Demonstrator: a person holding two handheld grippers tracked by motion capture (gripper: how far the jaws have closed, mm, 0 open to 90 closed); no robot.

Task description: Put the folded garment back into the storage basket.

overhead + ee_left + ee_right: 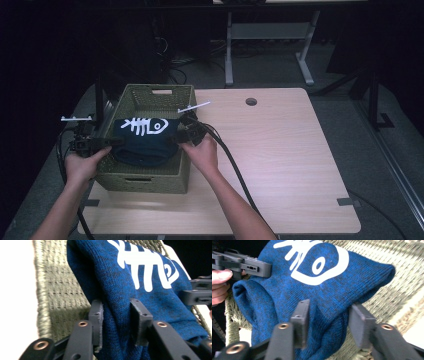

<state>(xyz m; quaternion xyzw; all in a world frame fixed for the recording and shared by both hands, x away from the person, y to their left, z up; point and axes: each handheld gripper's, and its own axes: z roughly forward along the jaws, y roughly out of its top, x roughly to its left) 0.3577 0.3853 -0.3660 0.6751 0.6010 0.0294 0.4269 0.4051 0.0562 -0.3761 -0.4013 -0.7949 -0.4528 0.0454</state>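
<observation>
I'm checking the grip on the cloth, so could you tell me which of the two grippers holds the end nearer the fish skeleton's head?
The right gripper. The white fish skeleton on the blue cloth has its round-eyed head toward that side; the left gripper holds the tail end.

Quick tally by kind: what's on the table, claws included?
Blue knit garment with white fish-skeleton print: 1
Green woven basket: 1
Claws: 2, left claw and right claw
Total: 4
</observation>
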